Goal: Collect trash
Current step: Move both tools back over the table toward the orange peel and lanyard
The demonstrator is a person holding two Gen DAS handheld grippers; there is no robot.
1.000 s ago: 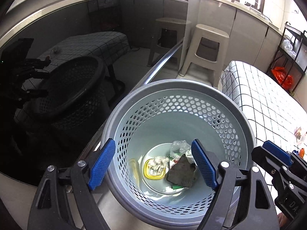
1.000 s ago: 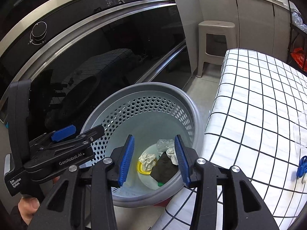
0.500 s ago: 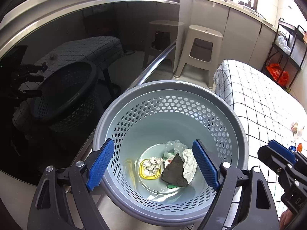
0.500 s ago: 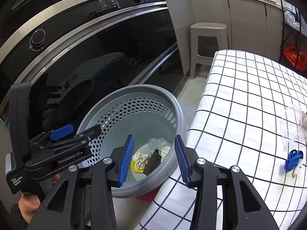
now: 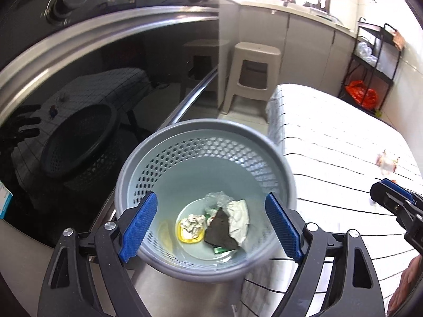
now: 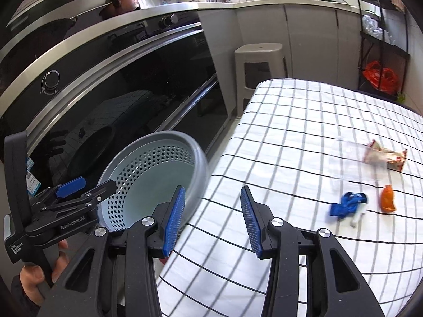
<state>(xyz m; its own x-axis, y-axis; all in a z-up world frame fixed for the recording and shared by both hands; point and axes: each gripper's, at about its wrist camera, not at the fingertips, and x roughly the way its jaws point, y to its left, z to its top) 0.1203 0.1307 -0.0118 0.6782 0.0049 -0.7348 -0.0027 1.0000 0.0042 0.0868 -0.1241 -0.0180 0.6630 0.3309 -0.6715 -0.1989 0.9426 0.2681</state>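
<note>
Both tongs are spread apart and hold nothing: the left gripper [image 5: 210, 224] over the grey perforated bin [image 5: 164, 142], the right gripper [image 6: 211, 218] at the near edge of the checked tablecloth [image 6: 290, 121]. The left one reads "GenRobot.AI". The bin holds crumpled trash [image 5: 218, 224]. Farther along the tabletop lie four pieces: blue wrapper [image 6: 347, 207], orange scrap [image 6: 387, 202], clear bag [image 6: 354, 163], snack packet [image 6: 384, 155]. Beyond stand one beige stool [image 6: 260, 60], black oven [image 6: 119, 79] and a rack [image 6: 382, 39].

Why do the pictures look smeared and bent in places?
Right wrist view: the table litter, like the blue scrap, is motion-smeared; straight cloth lines curve from the fisheye lens. Left wrist view: the bin rim blurs, the window glares white, and the dark oven door mirrors the room.
</note>
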